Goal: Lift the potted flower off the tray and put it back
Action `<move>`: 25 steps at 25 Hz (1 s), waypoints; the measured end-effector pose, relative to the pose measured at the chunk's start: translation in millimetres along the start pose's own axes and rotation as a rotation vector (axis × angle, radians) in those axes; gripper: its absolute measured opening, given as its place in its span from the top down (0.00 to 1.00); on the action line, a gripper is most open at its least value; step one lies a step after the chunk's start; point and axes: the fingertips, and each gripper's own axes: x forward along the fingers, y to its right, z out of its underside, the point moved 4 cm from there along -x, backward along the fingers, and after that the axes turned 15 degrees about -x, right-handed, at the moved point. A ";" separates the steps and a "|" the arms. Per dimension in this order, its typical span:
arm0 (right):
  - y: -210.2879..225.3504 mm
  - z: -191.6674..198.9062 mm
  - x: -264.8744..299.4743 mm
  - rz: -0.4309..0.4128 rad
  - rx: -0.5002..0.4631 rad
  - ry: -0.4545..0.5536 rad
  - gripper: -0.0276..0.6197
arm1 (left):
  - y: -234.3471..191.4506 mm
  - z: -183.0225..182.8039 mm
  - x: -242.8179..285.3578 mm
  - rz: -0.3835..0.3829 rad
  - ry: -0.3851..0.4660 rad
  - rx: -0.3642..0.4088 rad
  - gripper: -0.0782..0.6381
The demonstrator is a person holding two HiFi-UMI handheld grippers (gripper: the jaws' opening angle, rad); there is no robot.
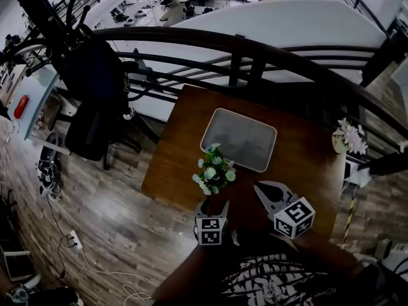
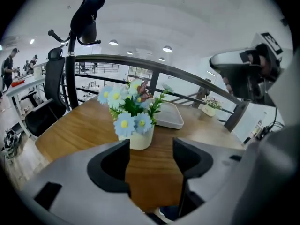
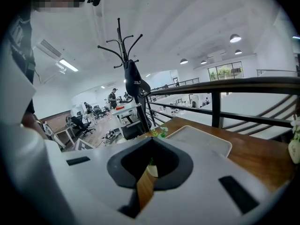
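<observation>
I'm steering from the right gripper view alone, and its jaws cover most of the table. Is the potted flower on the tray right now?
Observer: No. The head view shows the potted flower standing on the table, by the near-left corner of the empty tray.
Operator: Where is the left gripper?
Observer: The left gripper is just short of the potted flower, jaws apart, with nothing between them.
Operator: Is the flower upright?
Observer: Yes. The left gripper view shows it standing straight on the wood.
</observation>
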 end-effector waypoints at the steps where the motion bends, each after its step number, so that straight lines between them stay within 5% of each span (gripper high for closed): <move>1: 1.5 1.3 -1.2 0.008 0.001 -0.005 0.96 | -2.2 2.4 6.0 -0.002 -0.007 0.005 0.49; 10: 29.4 12.2 -9.4 0.067 0.006 -0.033 0.96 | -22.5 7.5 64.8 -0.031 0.012 0.079 0.29; 25: 62.4 41.4 -25.0 0.115 0.043 -0.092 0.96 | -41.6 -16.1 131.1 -0.089 0.038 0.120 0.13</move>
